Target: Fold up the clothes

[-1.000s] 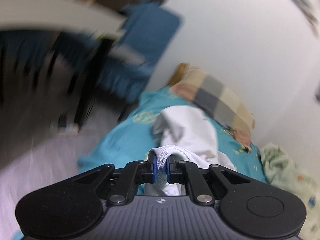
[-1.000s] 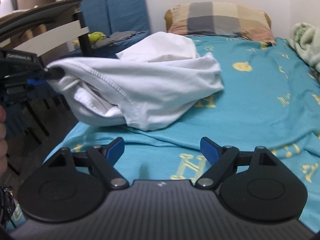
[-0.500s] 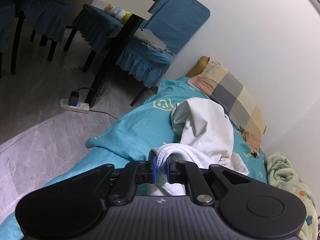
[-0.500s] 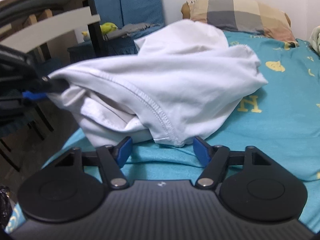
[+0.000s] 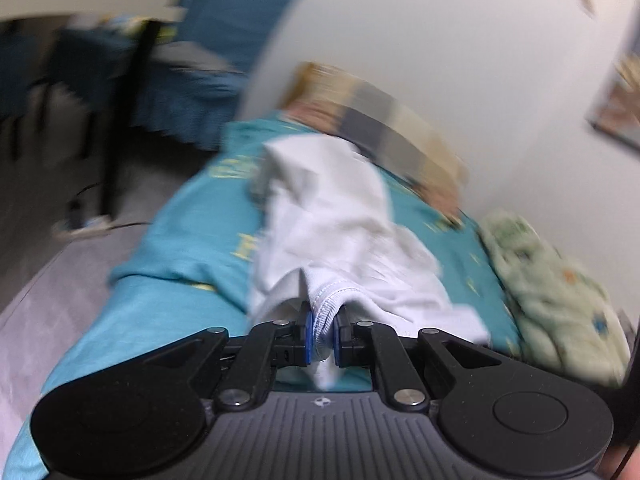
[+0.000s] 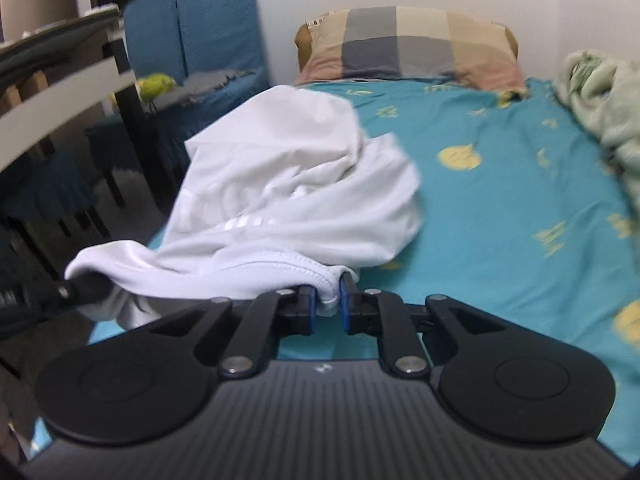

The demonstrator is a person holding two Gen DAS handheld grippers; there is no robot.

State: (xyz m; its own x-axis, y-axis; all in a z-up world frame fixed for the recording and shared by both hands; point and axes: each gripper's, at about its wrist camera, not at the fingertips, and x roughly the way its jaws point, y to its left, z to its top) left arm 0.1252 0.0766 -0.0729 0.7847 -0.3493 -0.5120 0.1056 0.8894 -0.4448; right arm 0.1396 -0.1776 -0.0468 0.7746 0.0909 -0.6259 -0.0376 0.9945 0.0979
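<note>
Jaws of the right gripper have just been closing, now pinching the white T-shirt hem; left gripper is clamping another edge. Shirt is trailing toward twelve o'clock over the bed, looking ready for spreading.

A crumpled white cotton garment is lying on the left half of the teal printed bedsheet. A checked rectangular pillow is sitting behind it at the head. A pale green fleece blanket is lying at the sheet's right edge. Blue padded chairs are standing left of the bed.
</note>
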